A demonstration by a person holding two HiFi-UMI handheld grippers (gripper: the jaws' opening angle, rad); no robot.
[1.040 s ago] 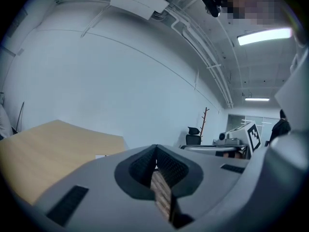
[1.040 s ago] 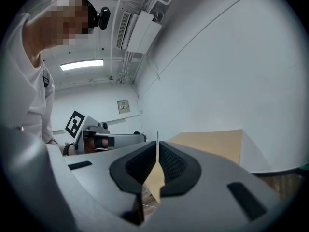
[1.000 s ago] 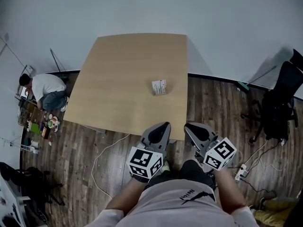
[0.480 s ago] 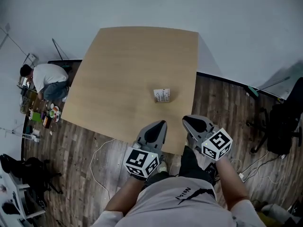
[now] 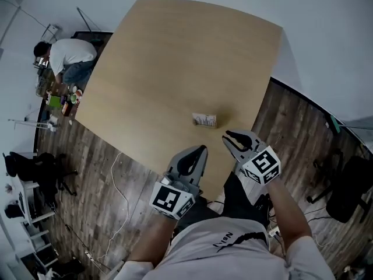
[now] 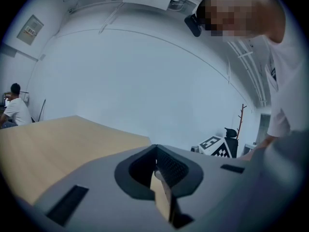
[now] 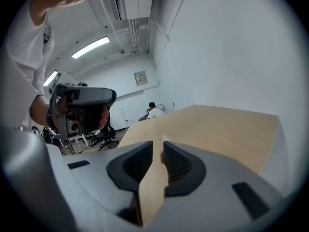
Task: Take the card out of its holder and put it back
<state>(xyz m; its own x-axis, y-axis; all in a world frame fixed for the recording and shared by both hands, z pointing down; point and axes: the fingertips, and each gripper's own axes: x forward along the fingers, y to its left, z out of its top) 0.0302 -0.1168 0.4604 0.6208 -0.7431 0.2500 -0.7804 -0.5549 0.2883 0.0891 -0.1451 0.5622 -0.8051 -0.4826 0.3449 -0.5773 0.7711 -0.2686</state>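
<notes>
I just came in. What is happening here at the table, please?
A person stands at the near edge of the table with a gripper in each hand. The card holder lies on the table just ahead of the grippers, and nothing touches it. The left gripper is shut and empty. The right gripper has its jaws slightly apart and is also empty. Another person is low on the floor beyond the table's left side.

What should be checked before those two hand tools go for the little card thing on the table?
1. Card holder lying on the table, in view: ok.
2. Card seated in the holder: cannot tell, too small.
3. Left gripper jaws apart, ready to grasp: not ok, shut.
4. Right gripper jaws apart: ok, narrowly, nothing between them.
5. A gripper at the holder: not ok, both are short of it.
</notes>
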